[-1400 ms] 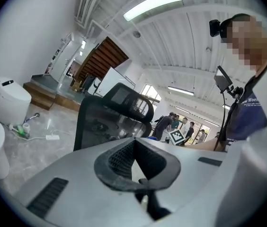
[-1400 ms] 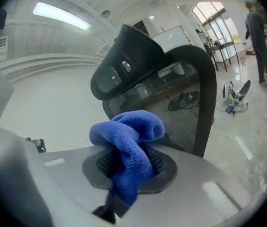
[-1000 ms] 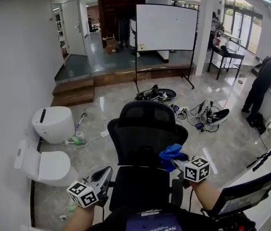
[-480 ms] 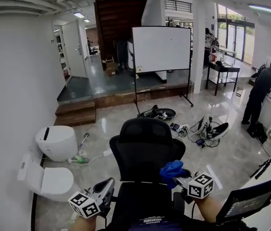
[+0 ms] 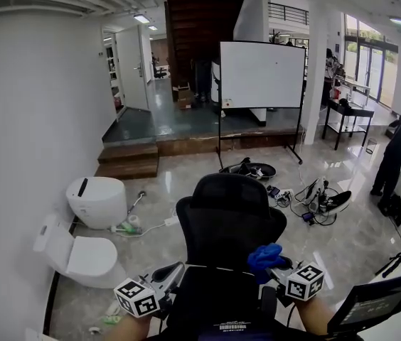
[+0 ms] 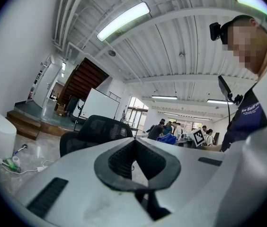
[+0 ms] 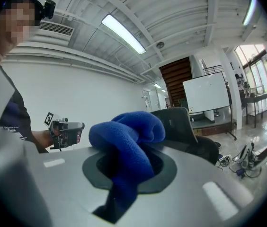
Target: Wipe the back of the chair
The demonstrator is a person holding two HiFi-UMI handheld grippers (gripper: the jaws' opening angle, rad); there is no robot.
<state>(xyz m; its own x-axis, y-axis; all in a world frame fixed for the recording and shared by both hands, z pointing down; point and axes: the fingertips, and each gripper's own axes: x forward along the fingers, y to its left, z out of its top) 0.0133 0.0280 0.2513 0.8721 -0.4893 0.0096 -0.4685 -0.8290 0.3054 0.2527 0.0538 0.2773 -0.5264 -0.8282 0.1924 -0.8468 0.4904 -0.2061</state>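
My right gripper point(image 5: 274, 261) pinches the blue cloth point(image 5: 263, 252) beside the chair back point(image 5: 229, 215), my left gripper point(image 5: 166, 275) is closed on nothing, and I judge the wiping barely begun.

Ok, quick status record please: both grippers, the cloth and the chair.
left gripper: shut, nothing between the jaws, held low at the left of the chair
right gripper: shut on the blue cloth
blue cloth: bunched up, by the backrest's lower right edge; contact unclear
chair: black office chair, upright, directly in front of the person
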